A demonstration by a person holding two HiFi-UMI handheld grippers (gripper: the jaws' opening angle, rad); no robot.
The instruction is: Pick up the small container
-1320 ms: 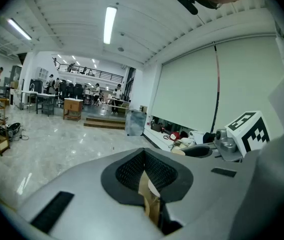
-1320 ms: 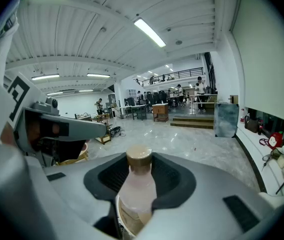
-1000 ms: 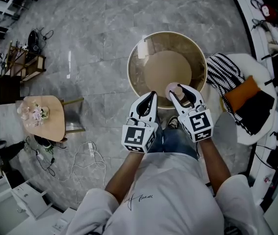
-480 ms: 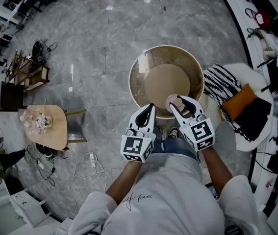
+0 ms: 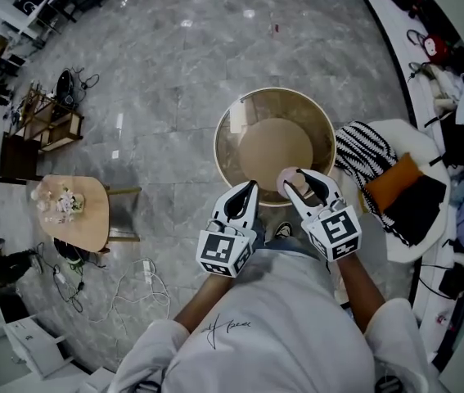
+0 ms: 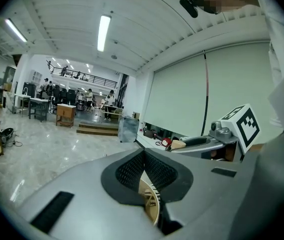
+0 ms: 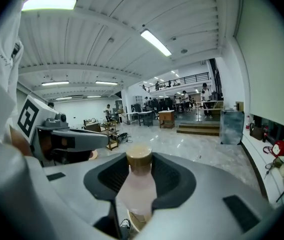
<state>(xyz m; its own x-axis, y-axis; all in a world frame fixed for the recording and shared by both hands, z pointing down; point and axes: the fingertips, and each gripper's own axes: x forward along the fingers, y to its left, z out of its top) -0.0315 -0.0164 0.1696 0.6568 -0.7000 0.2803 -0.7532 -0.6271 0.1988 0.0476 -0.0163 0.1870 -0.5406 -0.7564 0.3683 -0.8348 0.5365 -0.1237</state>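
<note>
1. Holding the small container (image 7: 137, 184) btw its pads, the right gripper (image 5: 295, 181) has its jaws set fairly wide. Both pads press on the pale pink body. The tan cap sticks up above them and the bottle is upright.
2. Change vs a sec ago, head view: the container sat over the edge of the round table's (image 5: 230, 150) inner disc. Now it's over the near rim, i.e. drawn back toward the person. It prob. rose too, but the head cam shifted as well, so that view alone doesn't settle it.
3. Grip unchanged: same hold, same pos. in the jaws, no slip visible.
4. Left gripper (image 5: 250, 187): jaws closed on each other, nothing btw them. It has come back alongside the right one and sits just beside it, not touching the container.
5. Meaning for the task: the pick-up looks basically done. The container seems clear of the tabletop and is carried by the right gripper alone.
6. Watch-out: the body is smooth and rounded, so it could twist if the squeeze eases. Best to keep pressure steady.
</note>
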